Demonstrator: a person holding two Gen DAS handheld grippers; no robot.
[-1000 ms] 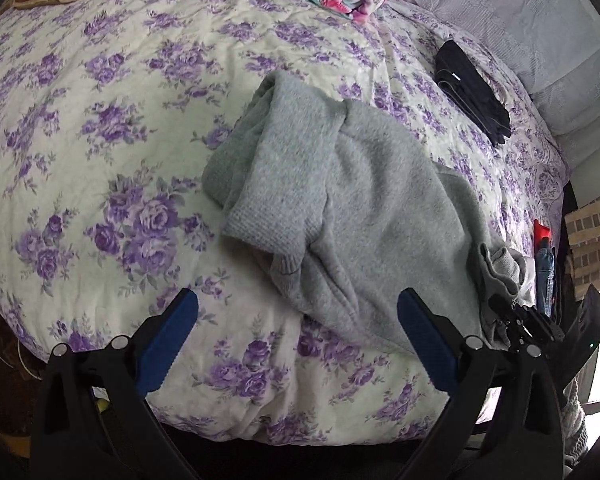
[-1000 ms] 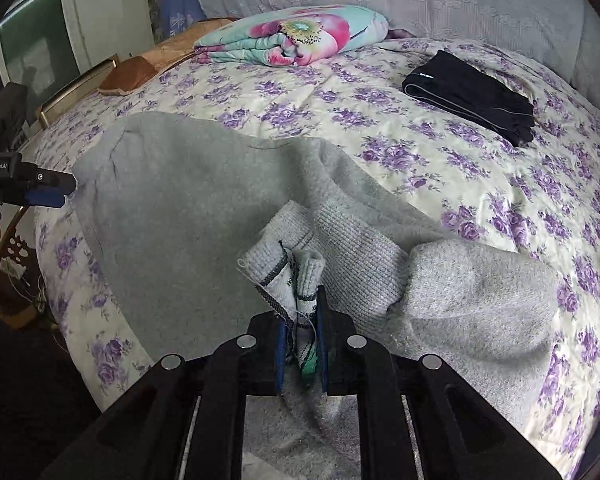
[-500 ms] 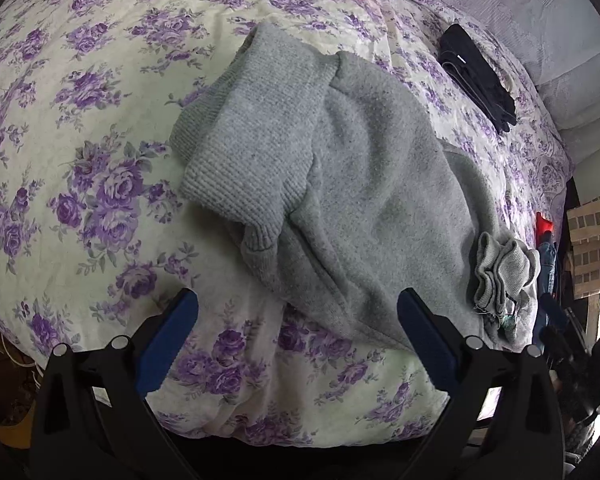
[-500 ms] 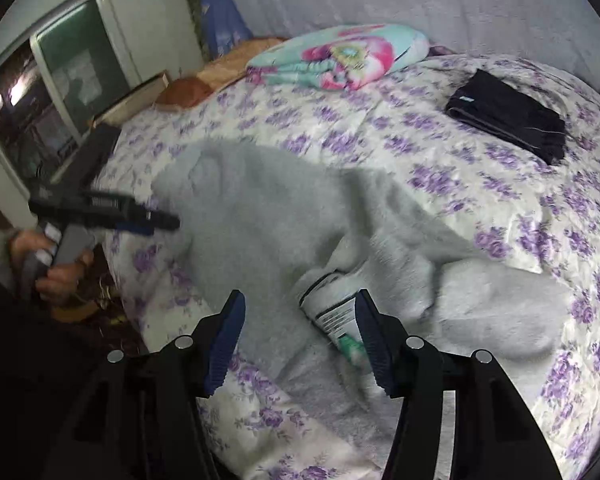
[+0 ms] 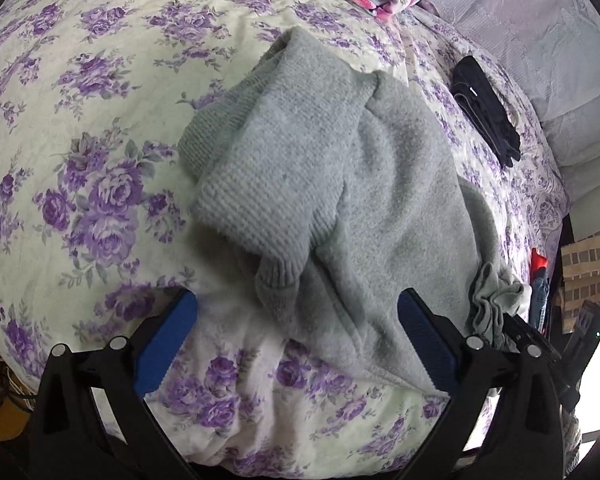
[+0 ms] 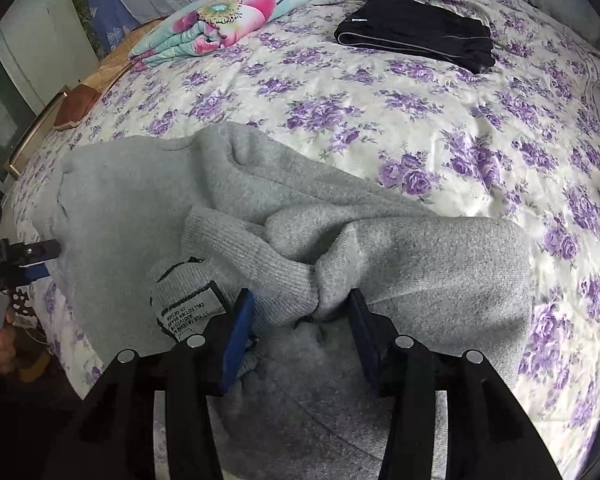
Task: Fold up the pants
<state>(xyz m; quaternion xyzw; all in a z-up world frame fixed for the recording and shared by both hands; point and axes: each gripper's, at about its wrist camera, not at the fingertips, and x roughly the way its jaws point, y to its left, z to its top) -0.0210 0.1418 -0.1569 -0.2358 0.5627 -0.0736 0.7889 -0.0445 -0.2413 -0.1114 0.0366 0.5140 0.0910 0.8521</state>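
Grey knit pants (image 5: 340,184) lie crumpled across the near edge of the flowered bed. In the left wrist view my left gripper (image 5: 298,344) is open and empty, its blue pads either side of a ribbed cuff (image 5: 278,284). In the right wrist view the pants (image 6: 260,216) fill the near bed, waistband label (image 6: 186,312) turned up. My right gripper (image 6: 300,328) is open, its jaws straddling a bunched ribbed fold (image 6: 296,280) without closing on it. The left gripper (image 6: 24,256) shows at the far left by the pants' edge.
The bed has a cream quilt with purple flowers (image 6: 420,92). Folded black pants (image 6: 416,32) lie at the far side, also in the left wrist view (image 5: 484,112). A folded colourful blanket (image 6: 224,16) sits near the headboard. A red object (image 5: 538,260) is at the bed's right edge.
My right gripper opened and let go of the waistband, then came back down with its jaws around a ribbed fold. My left gripper moved closer to the cuff.
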